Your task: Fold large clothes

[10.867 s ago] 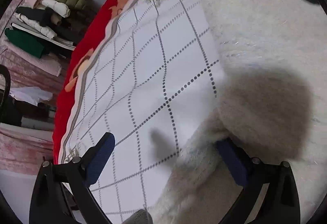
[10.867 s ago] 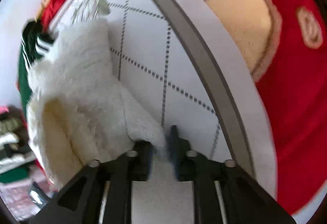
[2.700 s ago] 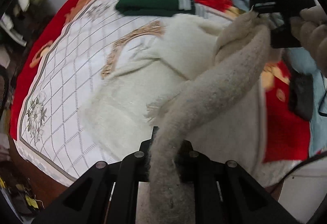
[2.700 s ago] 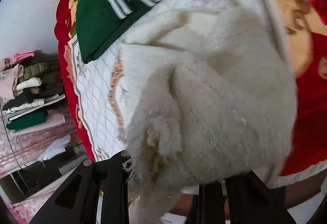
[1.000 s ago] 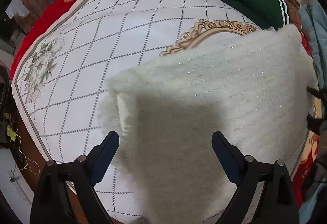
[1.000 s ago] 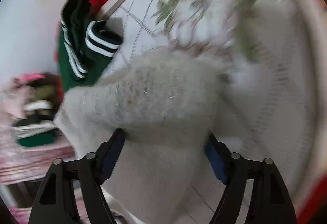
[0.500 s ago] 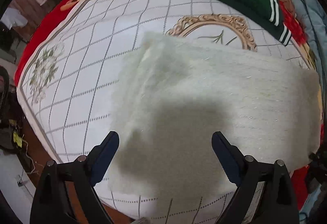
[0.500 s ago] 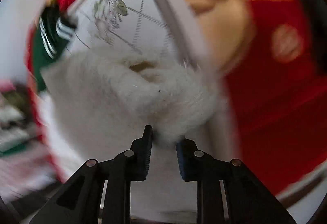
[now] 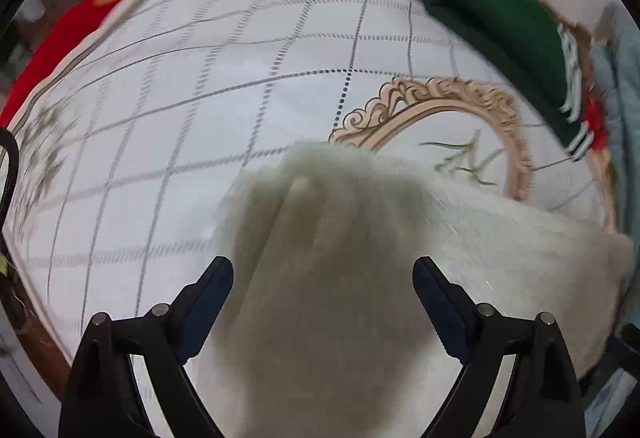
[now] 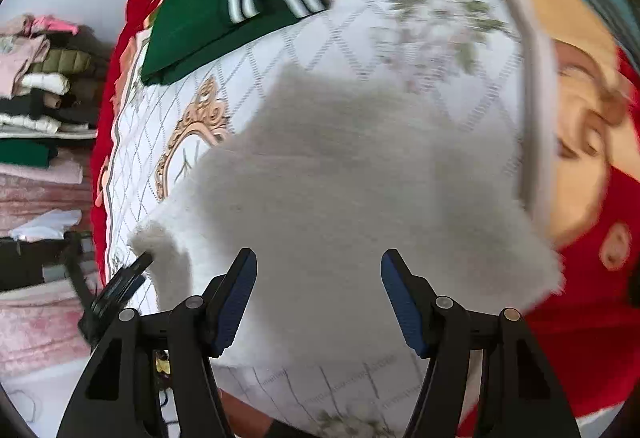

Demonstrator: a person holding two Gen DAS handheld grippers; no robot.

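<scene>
A fluffy cream-white garment [image 9: 360, 238] lies folded on the white quilted bedspread [image 9: 160, 118]; it also fills the middle of the right wrist view [image 10: 340, 198]. My left gripper [image 9: 323, 292] is open and hovers just above the garment's left end, holding nothing. My right gripper [image 10: 318, 286] is open and empty above the garment's right part. The left gripper's tip [image 10: 120, 286] shows at the garment's left corner in the right wrist view.
A folded green garment with white stripes [image 9: 500, 38] lies at the far side of the bed, also in the right wrist view [image 10: 224, 6]. A red patterned blanket [image 10: 580, 298] edges the bed. Stacked folded clothes [image 10: 36, 90] sit on shelves beyond.
The right gripper has let go of the cream garment and now stands open above it. The left gripper stays open and has moved lower, over the garment's left end.
</scene>
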